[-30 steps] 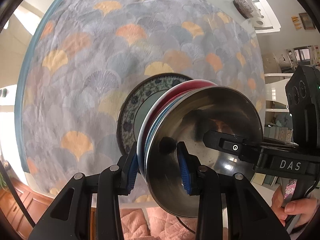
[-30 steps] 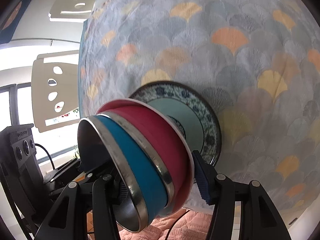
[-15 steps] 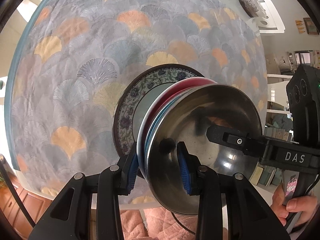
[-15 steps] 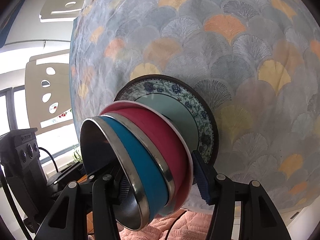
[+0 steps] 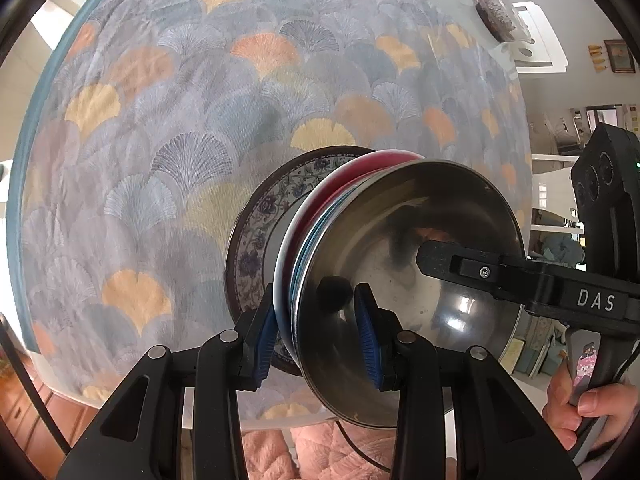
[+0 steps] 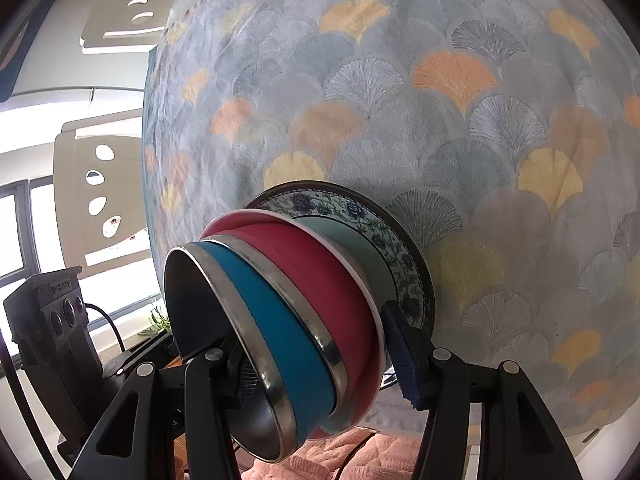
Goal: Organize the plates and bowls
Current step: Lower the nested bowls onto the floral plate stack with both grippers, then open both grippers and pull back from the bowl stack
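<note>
Ginkgo-patterned tablecloth (image 5: pixel 208 128) fills the left wrist view. On it sits a floral plate (image 5: pixel 256 240), mostly hidden behind the nested bowls: a red bowl (image 5: pixel 360 172) holding a blue steel-lined bowl (image 5: pixel 412 256). The left gripper (image 5: pixel 316 330) pinches both rims between its blue pads. In the right wrist view, the right gripper (image 6: pixel 320 364) clamps the same stack from the other side; its left pad is partly hidden inside the blue bowl. The plate's far edge is cut off by bowls.

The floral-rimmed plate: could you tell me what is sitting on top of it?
On the plate sits a red bowl with a blue bowl nested inside, gripped by both grippers. The plate's centre is covered; whether the red bowl's base touches it cannot be seen.
</note>
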A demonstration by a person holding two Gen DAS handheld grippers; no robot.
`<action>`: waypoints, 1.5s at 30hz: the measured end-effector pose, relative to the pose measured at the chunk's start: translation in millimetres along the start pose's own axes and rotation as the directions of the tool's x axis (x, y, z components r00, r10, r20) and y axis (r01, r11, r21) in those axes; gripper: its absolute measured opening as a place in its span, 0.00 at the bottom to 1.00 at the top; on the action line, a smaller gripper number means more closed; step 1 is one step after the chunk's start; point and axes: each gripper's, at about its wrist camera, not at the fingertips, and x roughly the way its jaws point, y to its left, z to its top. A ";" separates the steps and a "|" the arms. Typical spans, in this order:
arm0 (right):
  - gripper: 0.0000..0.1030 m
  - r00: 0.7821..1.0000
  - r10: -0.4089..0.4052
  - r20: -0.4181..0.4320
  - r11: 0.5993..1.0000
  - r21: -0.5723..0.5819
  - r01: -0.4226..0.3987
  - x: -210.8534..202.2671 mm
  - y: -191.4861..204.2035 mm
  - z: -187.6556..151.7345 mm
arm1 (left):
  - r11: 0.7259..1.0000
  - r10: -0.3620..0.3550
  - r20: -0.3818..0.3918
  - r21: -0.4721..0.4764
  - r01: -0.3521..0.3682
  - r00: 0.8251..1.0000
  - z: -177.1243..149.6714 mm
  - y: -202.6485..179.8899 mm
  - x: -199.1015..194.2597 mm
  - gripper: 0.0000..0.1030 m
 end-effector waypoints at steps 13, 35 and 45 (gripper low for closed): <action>0.53 0.999 -0.019 0.044 1.000 -0.002 0.019 0.4 5.1 -1.0 | 1.000 -0.008 0.049 -0.007 0.008 0.999 -2.8 17.2 -20.4 0.34; 0.56 0.999 -0.047 0.026 0.999 0.009 0.046 9.0 3.5 -29.8 | 0.992 -0.130 0.009 0.004 0.130 0.991 -20.6 15.5 -7.7 0.35; 0.56 0.999 -0.024 0.041 0.998 0.052 0.022 0.6 3.3 -38.6 | 0.981 -0.189 0.030 -0.036 0.190 0.982 -28.0 29.7 -14.2 0.36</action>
